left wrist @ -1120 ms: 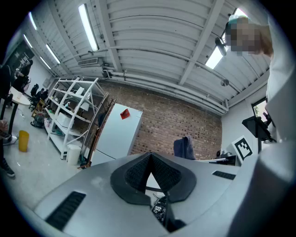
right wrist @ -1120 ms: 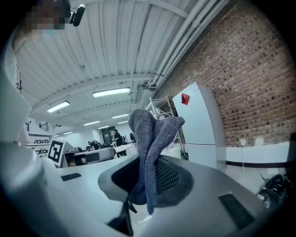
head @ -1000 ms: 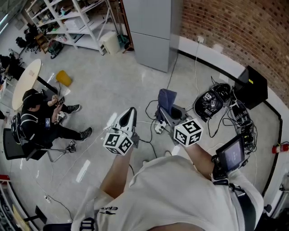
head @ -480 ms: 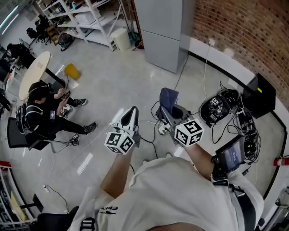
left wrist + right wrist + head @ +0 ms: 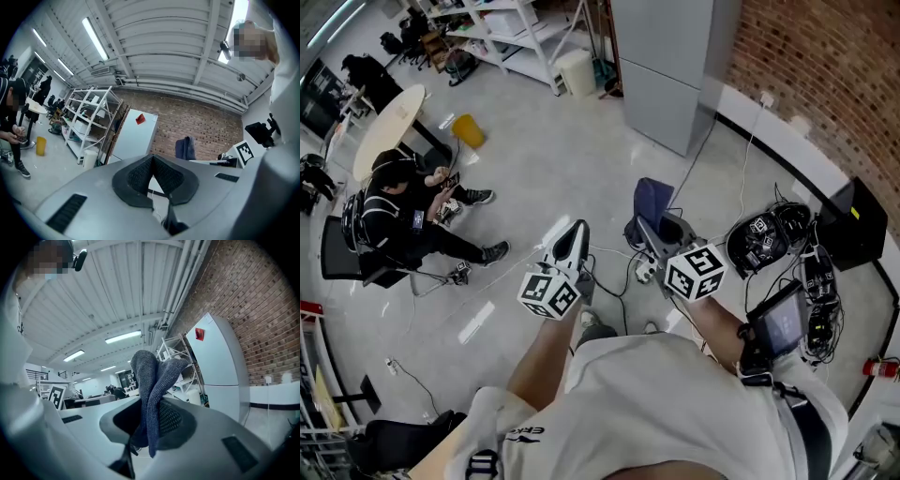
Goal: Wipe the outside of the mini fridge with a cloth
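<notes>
Ahead, a pale grey two-door fridge (image 5: 661, 56) stands on the concrete floor (image 5: 534, 178) against the brick wall (image 5: 811, 66). White shelving (image 5: 511, 33) is just beside it. A small red tag (image 5: 200, 333) sits near its top. The fridge is well apart from both grippers.

Right gripper (image 5: 649, 230): pinching a blue-grey knit cloth (image 5: 652, 199). The cloth's folds stand up above the jaws, and a short tail hangs below.

Left gripper (image 5: 572, 236): jaws pressed together, nothing between them.

Both are held out over the floor. A tangle of cables (image 5: 811, 281) lies at right. A seated person (image 5: 394, 220) is off to the left.
</notes>
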